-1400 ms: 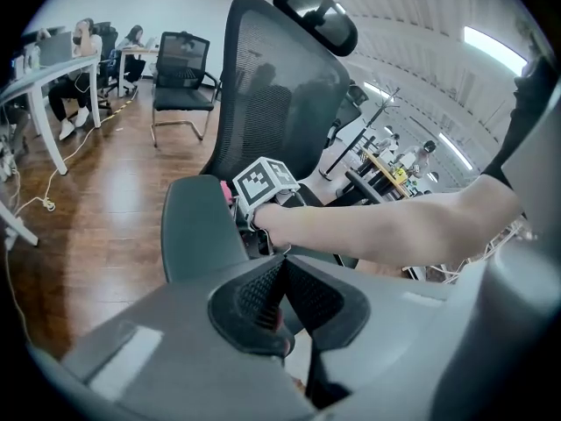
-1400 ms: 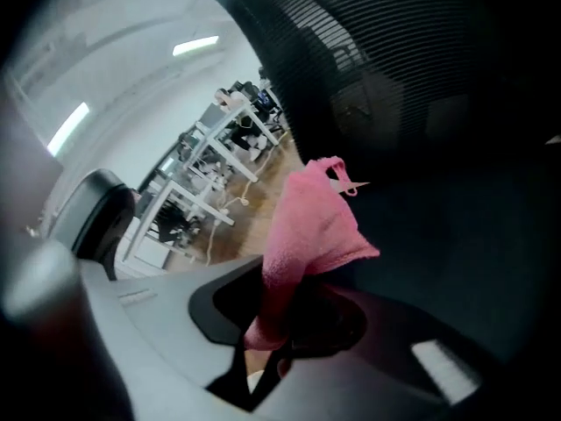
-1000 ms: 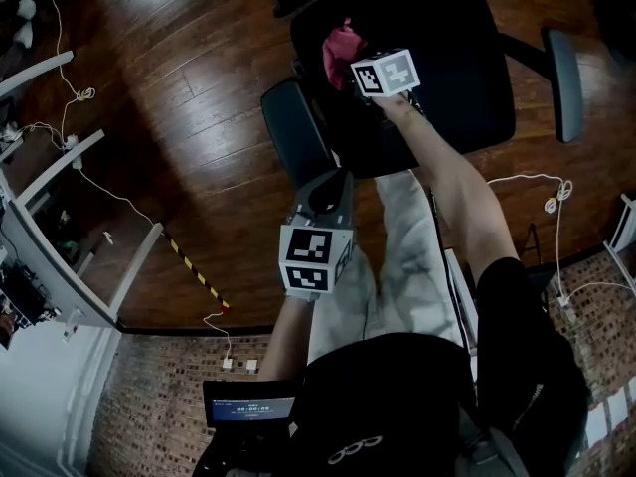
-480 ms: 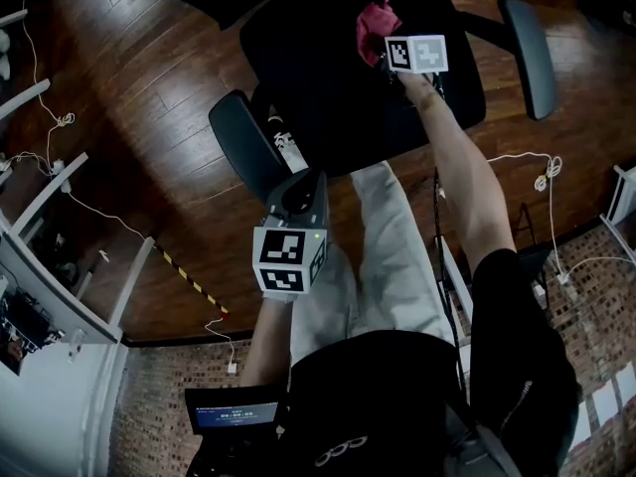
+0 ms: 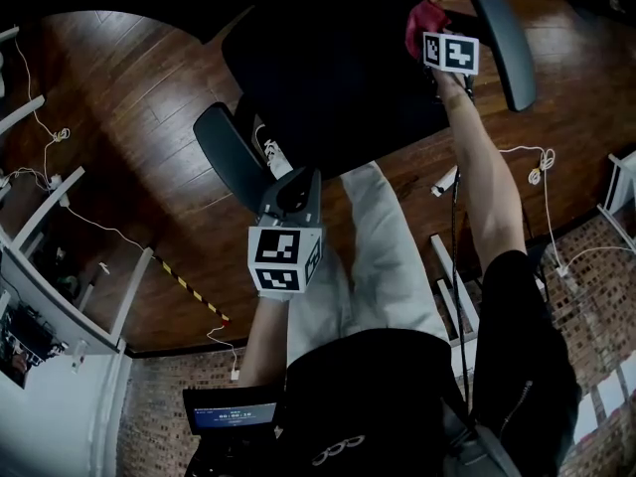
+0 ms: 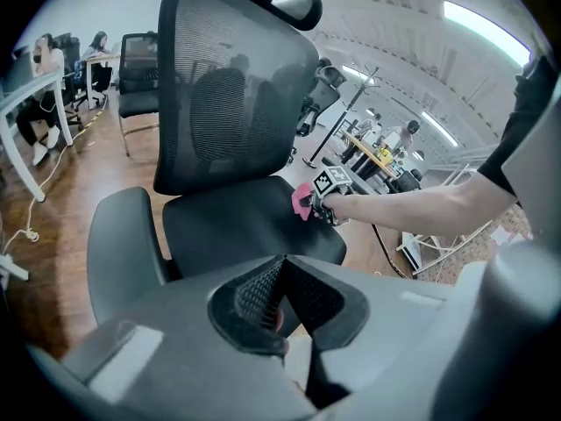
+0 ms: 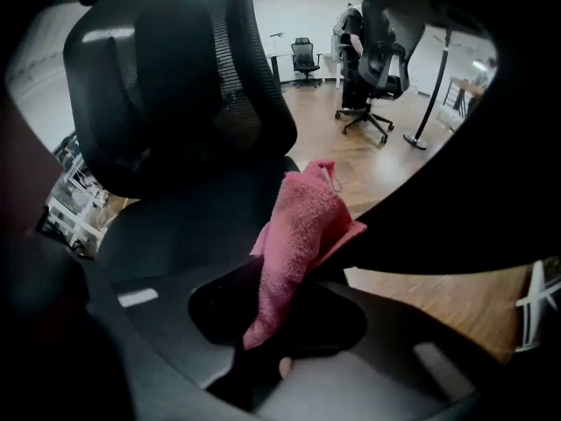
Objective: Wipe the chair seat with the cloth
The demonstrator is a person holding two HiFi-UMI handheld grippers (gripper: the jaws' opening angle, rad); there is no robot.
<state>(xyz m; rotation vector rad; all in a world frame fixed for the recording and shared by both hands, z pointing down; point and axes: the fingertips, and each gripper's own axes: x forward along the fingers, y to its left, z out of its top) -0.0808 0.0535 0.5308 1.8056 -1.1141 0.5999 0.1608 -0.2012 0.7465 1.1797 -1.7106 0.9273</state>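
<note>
Jaws of the right gripper (image 7: 267, 324) pinch the pink cloth (image 7: 300, 231) against the chair seat (image 5: 333, 73), upper right; the left gripper (image 6: 277, 295), lower centre, is closed and empty.

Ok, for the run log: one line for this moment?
right gripper: shut on pink cloth | pink cloth: chair seat, right side | left gripper: shut, empty

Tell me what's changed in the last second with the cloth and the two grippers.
The right gripper, shut on the pink cloth throughout, has swept it across the chair seat toward the armrest on the person's right. Nothing was picked up or let go. The left gripper stayed shut and empty, held back in front of the chair.
</note>
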